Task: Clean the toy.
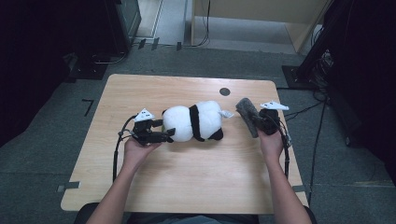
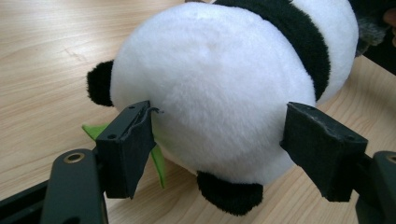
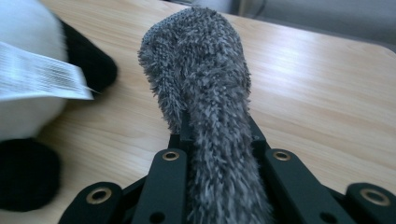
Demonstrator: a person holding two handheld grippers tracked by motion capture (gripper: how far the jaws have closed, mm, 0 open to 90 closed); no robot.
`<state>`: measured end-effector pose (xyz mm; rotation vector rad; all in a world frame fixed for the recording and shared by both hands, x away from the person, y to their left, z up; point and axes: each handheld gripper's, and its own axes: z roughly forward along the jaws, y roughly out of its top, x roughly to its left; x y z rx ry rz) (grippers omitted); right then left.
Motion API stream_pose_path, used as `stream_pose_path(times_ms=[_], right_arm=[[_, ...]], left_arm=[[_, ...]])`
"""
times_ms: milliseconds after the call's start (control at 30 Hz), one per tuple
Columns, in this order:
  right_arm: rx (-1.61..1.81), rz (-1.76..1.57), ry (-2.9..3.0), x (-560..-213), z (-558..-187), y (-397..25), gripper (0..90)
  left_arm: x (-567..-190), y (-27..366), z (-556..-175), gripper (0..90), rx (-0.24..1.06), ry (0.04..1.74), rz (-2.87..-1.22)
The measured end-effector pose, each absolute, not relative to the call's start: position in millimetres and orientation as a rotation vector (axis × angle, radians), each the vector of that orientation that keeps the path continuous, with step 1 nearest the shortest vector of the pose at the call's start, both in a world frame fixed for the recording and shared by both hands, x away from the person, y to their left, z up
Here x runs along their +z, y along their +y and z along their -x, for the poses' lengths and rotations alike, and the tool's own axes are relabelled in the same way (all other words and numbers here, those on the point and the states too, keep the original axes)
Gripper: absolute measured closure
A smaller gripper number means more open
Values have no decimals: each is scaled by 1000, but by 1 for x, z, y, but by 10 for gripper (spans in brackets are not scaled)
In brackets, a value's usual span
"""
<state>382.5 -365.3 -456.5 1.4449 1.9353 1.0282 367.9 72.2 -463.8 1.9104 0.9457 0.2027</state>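
On the desk (image 1: pixel 187 163) we log a plush panda (image 1: pixel 194 121), left tongs (image 1: pixel 161 130) spread wide around its rump to steady it, right tongs (image 1: pixel 259 122) clamping a grey fuzzy cloth (image 1: pixel 247 114) ready for wiping.

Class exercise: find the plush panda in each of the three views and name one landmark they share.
High view: plush panda at table centre.
Left gripper view: plush panda between open jaws, centre.
Right gripper view: its white tag and black parts at left edge.
Shared landmark: wooden table.

We count one plush panda (image 1: pixel 194 121), one grey fuzzy cloth (image 1: pixel 247 115), two grippers, left (image 1: pixel 164 130) and right (image 1: pixel 258 122), one table (image 1: pixel 187 177).
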Motion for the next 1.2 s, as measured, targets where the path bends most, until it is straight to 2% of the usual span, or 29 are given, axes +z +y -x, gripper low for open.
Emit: stream_pose_path(times_ms=[500, 833, 1067, 1200], right_arm=[[1156, -1287, 2056, -396, -376, -332, 773], [1215, -1187, 2137, -374, -388, -296, 773], [1259, -1154, 2218, -373, -405, -268, 773], [1218, -1154, 2294, -387, -415, -254, 772]], left_arm=[[-472, 72, -372, 193, 197, 928, -1877], [-477, 71, -371, 143, 239, 915, -1864], [-478, 70, -372, 141, 230, 910, -1860], [-479, 70, -374, 134, 224, 916, -1849]])
